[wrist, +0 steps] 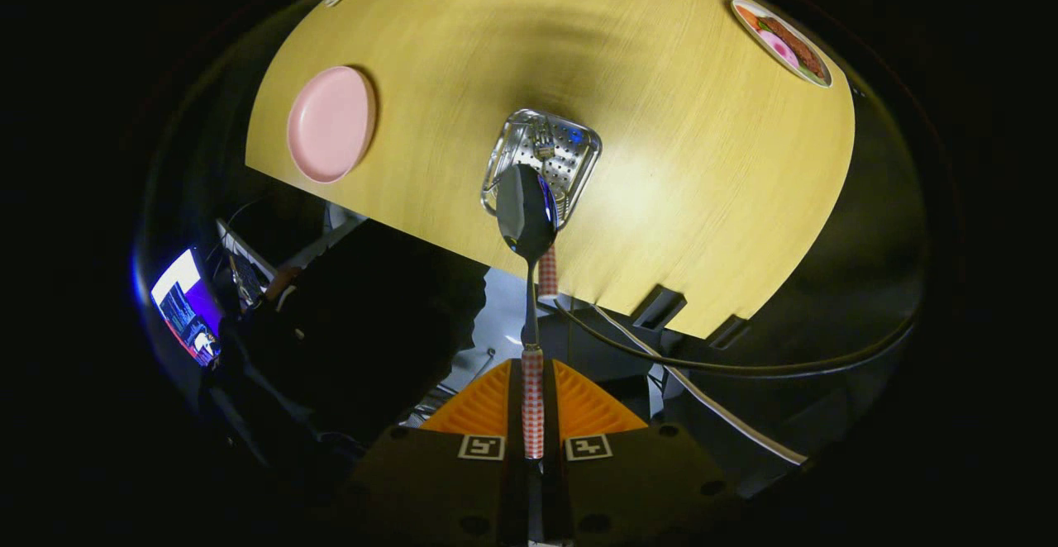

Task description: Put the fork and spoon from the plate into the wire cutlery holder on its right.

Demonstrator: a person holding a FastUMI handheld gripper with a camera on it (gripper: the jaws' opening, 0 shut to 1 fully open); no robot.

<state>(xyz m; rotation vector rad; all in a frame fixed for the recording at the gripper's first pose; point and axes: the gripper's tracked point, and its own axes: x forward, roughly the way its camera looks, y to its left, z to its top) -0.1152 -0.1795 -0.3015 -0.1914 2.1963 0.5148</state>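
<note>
Pale wood bench was seen from above, with the gripper held high and pointed down at it. A pink plate lay to the left, well apart from the wire cutlery holder, where a fork was seen inside. The jaws were pinched on the spoon, its bowl hanging over the holder.

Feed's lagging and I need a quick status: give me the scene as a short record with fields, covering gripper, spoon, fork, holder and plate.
gripper: gripper shut on the spoon's checked handle
spoon: spoon held bowl-forward, over the holder
fork: fork already standing in the holder, checked handle sticking out
holder: cutlery holder on the wooden table, ahead of the fingers
plate: pink plate left of the holder, nothing on it
remaining: spoon not yet in holder
</note>
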